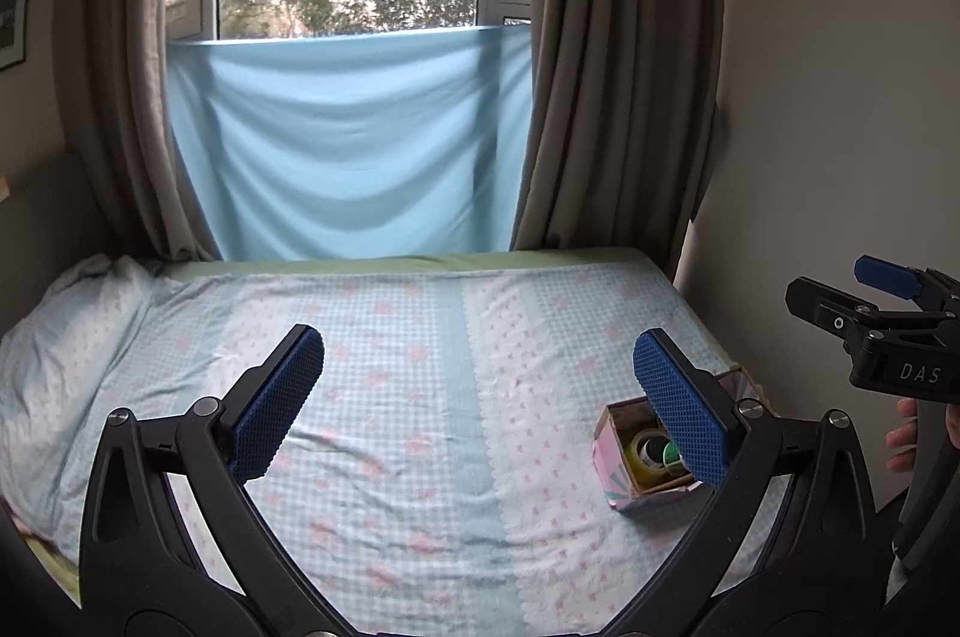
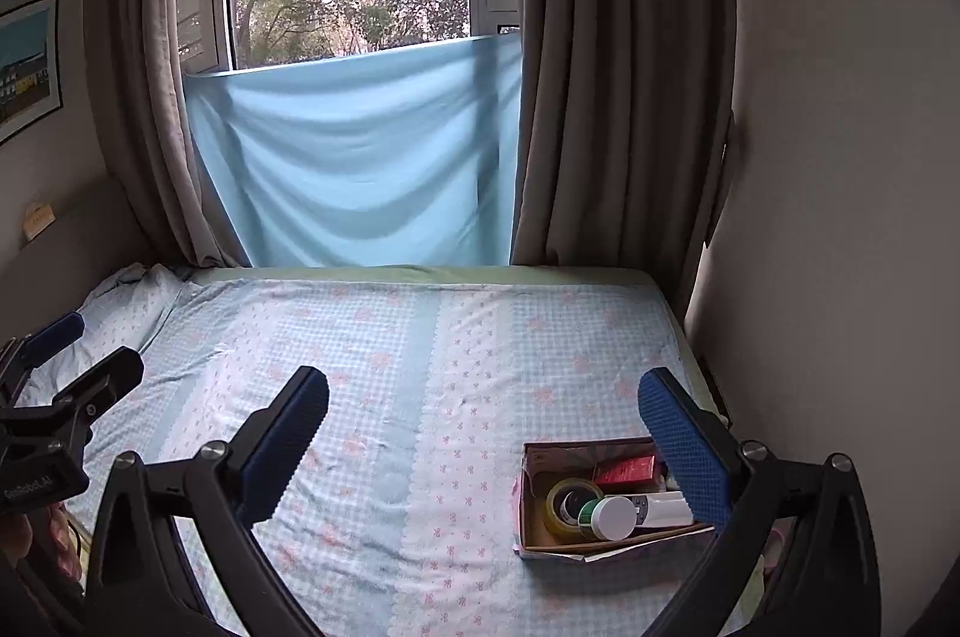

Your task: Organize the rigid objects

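I see a bed (image 2: 420,397) with a sheet of light blue checks and small pink flowers. A green edge (image 2: 420,272) shows at the far end, under the window. A pillow (image 1: 54,337) in the same sheet lies at the far left. A small open box (image 2: 606,505) sits on the bed at the near right. It is the only loose thing lying on the sheet. The sheet has a few soft wrinkles.
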### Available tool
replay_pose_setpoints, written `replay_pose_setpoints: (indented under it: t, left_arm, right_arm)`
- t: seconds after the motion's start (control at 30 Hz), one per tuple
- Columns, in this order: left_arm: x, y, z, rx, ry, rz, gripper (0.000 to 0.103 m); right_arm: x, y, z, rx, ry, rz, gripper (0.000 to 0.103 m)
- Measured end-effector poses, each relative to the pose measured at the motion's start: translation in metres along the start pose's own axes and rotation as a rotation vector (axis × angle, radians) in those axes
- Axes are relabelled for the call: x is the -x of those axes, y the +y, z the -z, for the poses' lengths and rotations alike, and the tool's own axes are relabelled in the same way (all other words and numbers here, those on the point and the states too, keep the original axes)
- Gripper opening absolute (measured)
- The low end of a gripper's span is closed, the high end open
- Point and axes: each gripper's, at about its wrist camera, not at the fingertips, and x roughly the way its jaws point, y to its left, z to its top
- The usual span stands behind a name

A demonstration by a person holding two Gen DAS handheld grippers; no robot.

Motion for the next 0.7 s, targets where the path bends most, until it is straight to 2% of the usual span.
replay_pose_setpoints:
  t: [0.7]
  left_arm:
    - [0.0046,-0.0063,-0.0067,-0.018,-0.036,-0.025,0.103]
  right_arm:
    - [0.0027,-0.0019,-0.007,-0.007,-0.04,0.013,0.103]
